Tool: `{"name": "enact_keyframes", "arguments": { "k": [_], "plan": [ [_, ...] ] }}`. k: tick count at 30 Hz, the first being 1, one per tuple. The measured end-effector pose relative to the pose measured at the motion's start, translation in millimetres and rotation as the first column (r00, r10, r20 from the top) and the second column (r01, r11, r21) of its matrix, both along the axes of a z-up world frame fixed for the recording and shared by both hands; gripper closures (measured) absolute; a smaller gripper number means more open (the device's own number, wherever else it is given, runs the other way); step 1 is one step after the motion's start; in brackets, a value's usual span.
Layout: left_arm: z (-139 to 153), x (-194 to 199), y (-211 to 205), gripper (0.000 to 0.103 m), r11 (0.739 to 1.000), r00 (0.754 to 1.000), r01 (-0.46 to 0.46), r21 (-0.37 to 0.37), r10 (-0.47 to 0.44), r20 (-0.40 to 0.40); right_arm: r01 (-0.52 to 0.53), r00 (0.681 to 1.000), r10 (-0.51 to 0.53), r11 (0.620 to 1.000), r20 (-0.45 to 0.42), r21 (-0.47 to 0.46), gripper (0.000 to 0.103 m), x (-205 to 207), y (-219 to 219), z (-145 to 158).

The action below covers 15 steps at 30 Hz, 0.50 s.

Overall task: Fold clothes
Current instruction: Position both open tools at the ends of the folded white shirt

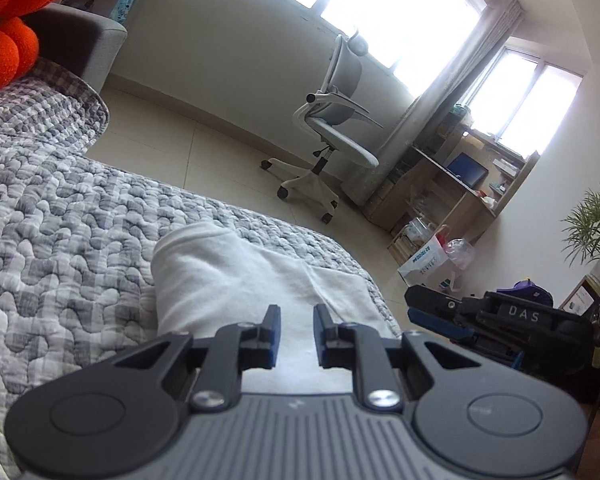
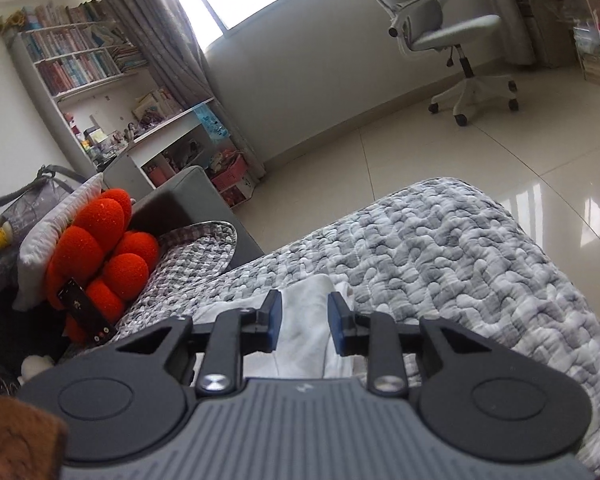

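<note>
We see a white folded garment (image 1: 236, 276) on the quilted bed (image 1: 60, 220); both hand-held grippers, left (image 1: 296, 334) and right (image 2: 304, 322), stand apart.

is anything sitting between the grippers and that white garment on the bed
Nothing visible. The left gripper and right gripper, jaws open, point straight at the white cloth garment on the grey quilted bedspread.
</note>
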<state>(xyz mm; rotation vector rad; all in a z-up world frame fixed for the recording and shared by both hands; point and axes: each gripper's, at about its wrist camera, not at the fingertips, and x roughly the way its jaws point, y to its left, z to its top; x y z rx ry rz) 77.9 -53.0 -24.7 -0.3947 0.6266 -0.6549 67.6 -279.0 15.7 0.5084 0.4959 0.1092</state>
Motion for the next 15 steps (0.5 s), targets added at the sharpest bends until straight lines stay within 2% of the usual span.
{"name": "enact_keyframes", "arguments": {
  "k": [3,8,12,15],
  "plan": [
    [0,2,-1,0.086,0.996,0.995,0.094,0.007,-0.094,0.028,-0.062,0.998,0.064,0.996,0.02,-0.071,0.074,0,10,1],
    [-7,-5,-7,0.086,0.97,0.973,0.218,0.108,-0.225,0.051,-0.181,0.981,0.191,0.962,0.03,-0.205,0.074,-7,25,-3],
    [-12,-15,-11,0.086,0.947,0.958,0.258,0.189,-0.276,0.075,-0.24,0.968,0.249,0.922,-0.011,-0.303,0.074,-12,32,-11],
    [-13,-18,-10,0.086,0.939,0.952,0.272,0.211,-0.295,0.085,-0.266,0.963,0.267,0.911,-0.04,-0.317,0.076,-15,28,-18]
  ]
}}
